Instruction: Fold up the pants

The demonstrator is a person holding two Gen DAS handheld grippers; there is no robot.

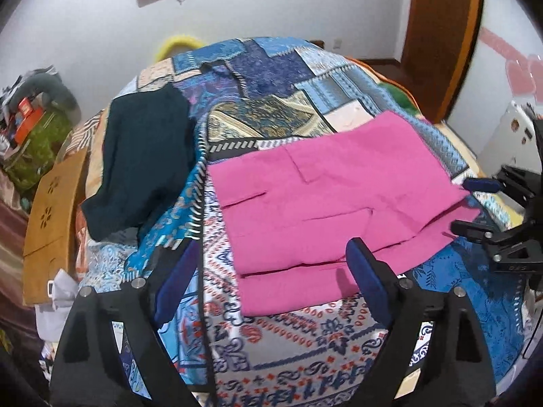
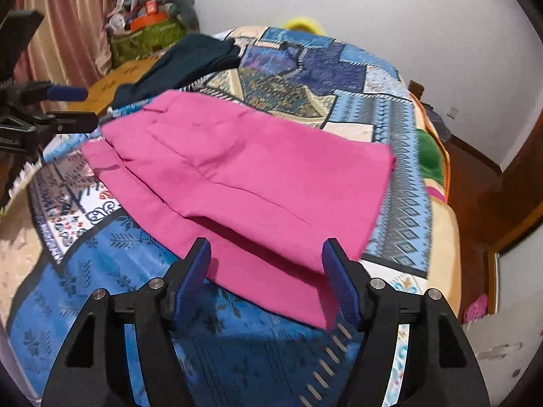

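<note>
The pink pants (image 1: 325,200) lie on the patterned bedspread (image 1: 288,346), and in the left wrist view they are already folded into a compact, almost rectangular stack with several layers. The lower layer sticks out a little at the near edge, so the edges do not match perfectly. The left gripper (image 1: 271,285) hangs just over the near edge of the stack with its jaws spread wide; one blue pad is over the bedspread and the other over the pink cloth, and nothing is pinched between them. At the right border of this view the right gripper (image 1: 475,203) is visible beside the corner of the pants, also apart from the cloth. A dark green garment (image 1: 142,162) lies further left on the bed, well apart from the pink stack.

In the right wrist view the pants (image 2: 251,176) fill the middle of the bed, with the folded layers showing as steps along the near side. The right gripper (image 2: 266,271) has its jaws apart above the near corner, and the cloth lies flat under them, not gripped. The left gripper (image 2: 78,108) shows at the left border, near the far corner of the pants.

I judge that the folding is nearly or fully done: both grippers hold nothing. What may remain is one more fold or a small straightening of the layer that sticks out.
</note>
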